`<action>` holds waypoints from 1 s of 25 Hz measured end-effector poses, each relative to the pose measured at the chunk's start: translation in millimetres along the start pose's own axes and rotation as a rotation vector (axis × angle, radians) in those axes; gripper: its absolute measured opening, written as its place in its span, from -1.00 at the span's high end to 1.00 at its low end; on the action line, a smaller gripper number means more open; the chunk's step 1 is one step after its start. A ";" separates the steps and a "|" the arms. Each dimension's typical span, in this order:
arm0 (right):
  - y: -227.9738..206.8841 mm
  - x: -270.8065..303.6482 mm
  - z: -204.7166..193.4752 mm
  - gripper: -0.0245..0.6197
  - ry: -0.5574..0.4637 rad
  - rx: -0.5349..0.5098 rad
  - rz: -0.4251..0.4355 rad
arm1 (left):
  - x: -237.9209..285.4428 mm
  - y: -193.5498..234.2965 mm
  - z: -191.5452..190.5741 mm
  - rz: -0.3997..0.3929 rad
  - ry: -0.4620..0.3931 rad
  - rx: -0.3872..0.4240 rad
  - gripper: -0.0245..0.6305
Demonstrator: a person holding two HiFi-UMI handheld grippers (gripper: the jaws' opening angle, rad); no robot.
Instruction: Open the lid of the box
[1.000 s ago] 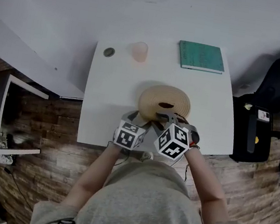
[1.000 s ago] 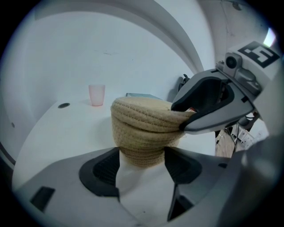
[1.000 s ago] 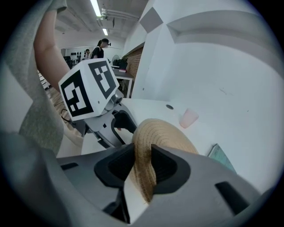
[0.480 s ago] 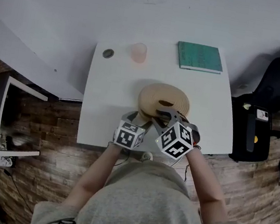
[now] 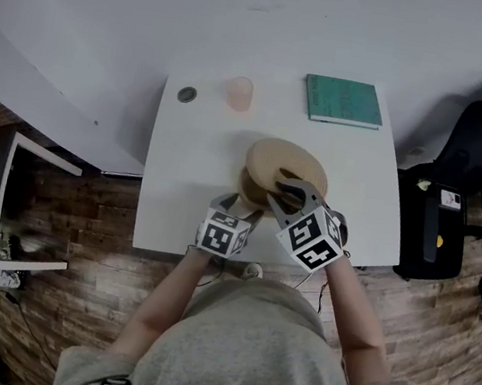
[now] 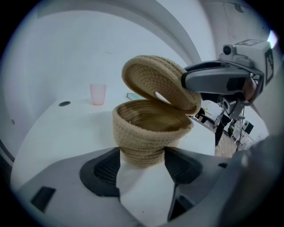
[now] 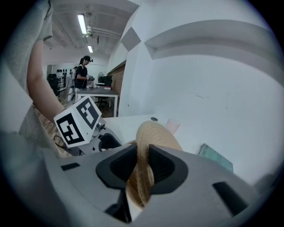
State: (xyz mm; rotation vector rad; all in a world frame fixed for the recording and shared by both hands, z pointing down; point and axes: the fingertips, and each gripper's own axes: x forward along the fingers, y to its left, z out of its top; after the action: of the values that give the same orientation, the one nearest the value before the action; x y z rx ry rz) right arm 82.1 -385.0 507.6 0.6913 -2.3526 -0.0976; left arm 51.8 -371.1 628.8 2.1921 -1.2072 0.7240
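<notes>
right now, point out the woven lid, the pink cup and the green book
woven lid (image 6: 151,82): left gripper view, middle of its coiled face
pink cup (image 5: 239,93): head view, middle of the cup
green book (image 5: 344,99): head view, middle of its cover

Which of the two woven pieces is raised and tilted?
The lid, pinched by the closing jaws of the right gripper; the bowl-shaped base stands upright on the table in the left gripper.

Grey short-sleeved T-shirt; the grey left hand-held gripper and right hand-held gripper carry black-and-white marker cubes.
</notes>
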 end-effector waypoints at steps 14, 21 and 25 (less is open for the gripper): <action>-48.1 -26.1 10.8 0.67 -0.180 0.324 -0.124 | -0.8 0.0 0.6 0.000 -0.004 -0.001 0.04; -78.2 -48.5 -1.7 0.68 -0.281 0.565 -0.198 | -1.1 0.6 -0.6 0.002 -0.004 -0.001 0.04; -85.9 -59.8 -10.6 0.68 -0.314 0.652 -0.226 | -2.0 0.4 -0.5 0.008 -0.006 -0.001 0.04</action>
State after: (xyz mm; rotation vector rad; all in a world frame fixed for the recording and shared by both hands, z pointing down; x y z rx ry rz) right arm 165.6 -427.3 459.4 1.3330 -2.6007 0.5211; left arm 50.5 -369.8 627.9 2.1918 -1.2194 0.7200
